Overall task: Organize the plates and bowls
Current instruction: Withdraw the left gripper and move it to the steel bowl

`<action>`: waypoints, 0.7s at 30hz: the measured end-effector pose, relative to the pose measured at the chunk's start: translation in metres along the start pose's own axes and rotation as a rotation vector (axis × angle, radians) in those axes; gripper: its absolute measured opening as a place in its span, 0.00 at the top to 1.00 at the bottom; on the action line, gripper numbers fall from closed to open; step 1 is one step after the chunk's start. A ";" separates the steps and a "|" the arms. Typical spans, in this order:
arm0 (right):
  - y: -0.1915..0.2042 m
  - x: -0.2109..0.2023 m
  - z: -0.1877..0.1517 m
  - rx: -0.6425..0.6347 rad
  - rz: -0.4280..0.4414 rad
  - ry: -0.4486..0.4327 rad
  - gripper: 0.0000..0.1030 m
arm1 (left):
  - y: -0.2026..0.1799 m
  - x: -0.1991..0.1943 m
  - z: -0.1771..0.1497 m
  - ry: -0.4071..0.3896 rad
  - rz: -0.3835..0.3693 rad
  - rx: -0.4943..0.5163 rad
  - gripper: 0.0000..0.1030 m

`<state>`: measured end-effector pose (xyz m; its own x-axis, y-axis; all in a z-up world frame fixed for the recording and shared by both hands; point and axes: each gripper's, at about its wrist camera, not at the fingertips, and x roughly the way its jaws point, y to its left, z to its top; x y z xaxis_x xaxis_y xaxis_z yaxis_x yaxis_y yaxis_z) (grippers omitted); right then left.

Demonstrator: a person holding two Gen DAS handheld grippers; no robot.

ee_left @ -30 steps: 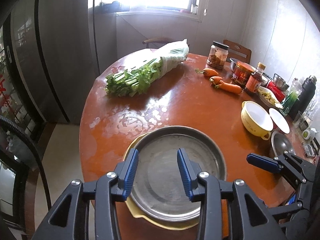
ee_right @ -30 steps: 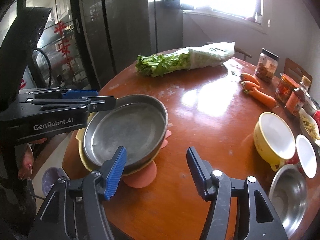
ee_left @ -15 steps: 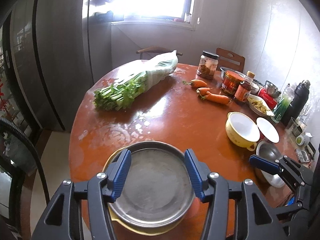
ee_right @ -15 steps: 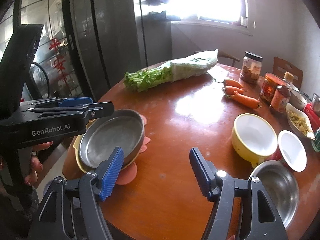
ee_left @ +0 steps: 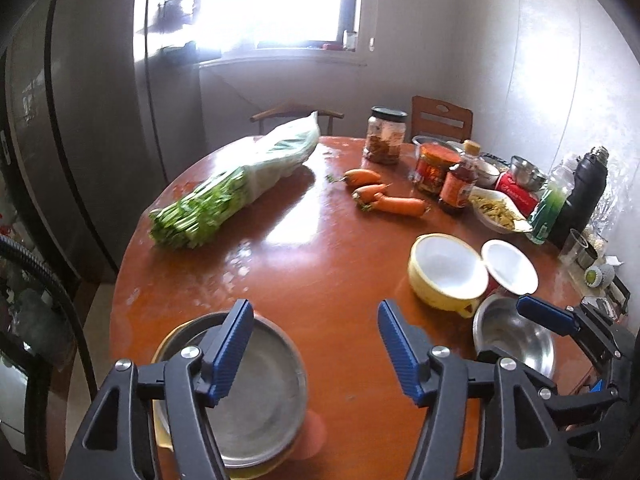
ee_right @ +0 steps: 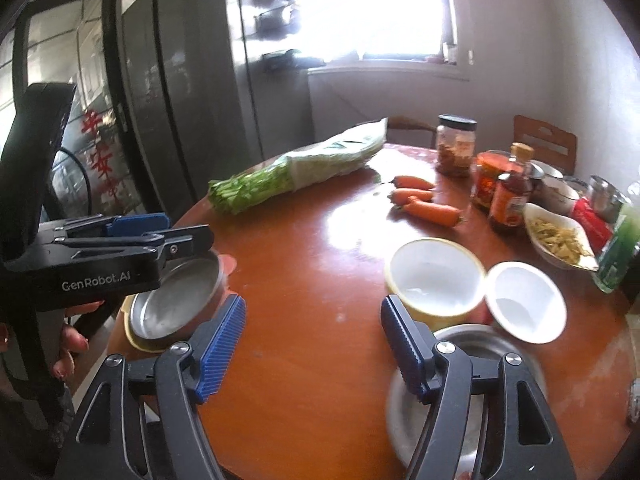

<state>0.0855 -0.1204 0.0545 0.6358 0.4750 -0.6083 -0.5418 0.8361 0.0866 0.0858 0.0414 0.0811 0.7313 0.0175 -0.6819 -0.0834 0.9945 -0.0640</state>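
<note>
Right gripper (ee_right: 312,344) spread wide, empty, directly above near rim of steel bowl (ee_right: 472,392). Nearer than left gripper (ee_left: 316,348) (also spread, empty), beside metal pan (ee_left: 256,392) on yellow plate (ee_right: 134,338). Yellow bowl (ee_right: 434,276), white bowl (ee_right: 524,300) just beyond.

Left tool (ee_left: 316,354) and right tool (ee_right: 312,350) both gape empty.

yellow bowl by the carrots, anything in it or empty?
Empty. The yellow bowl stands upright on the table, and its white inside is bare in both wrist views. Neither tongs touches it.
</note>
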 end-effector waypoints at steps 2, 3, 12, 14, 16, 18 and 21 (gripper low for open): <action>-0.013 -0.007 0.000 0.011 -0.008 -0.012 0.28 | -0.012 0.000 0.003 -0.009 -0.011 0.008 0.33; -0.018 -0.011 -0.001 0.015 -0.014 -0.017 0.28 | -0.017 0.001 0.004 -0.011 -0.017 0.010 0.33; -0.073 -0.040 -0.011 0.074 -0.087 -0.045 0.27 | -0.075 0.014 0.010 0.000 -0.070 0.068 0.32; -0.087 -0.046 -0.014 0.099 -0.099 -0.051 0.27 | -0.087 0.017 0.010 0.004 -0.081 0.086 0.32; -0.099 -0.049 -0.018 0.120 -0.111 -0.046 0.27 | -0.098 0.020 0.009 0.011 -0.094 0.097 0.32; -0.109 -0.052 -0.023 0.133 -0.127 -0.036 0.27 | -0.107 0.023 0.008 0.015 -0.109 0.105 0.32; -0.122 -0.054 -0.029 0.144 -0.149 -0.020 0.27 | -0.119 0.029 0.006 0.029 -0.128 0.111 0.32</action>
<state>0.1016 -0.2555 0.0538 0.7148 0.3472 -0.6070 -0.3575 0.9275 0.1095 0.1206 -0.0755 0.0733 0.7111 -0.1113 -0.6943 0.0854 0.9937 -0.0719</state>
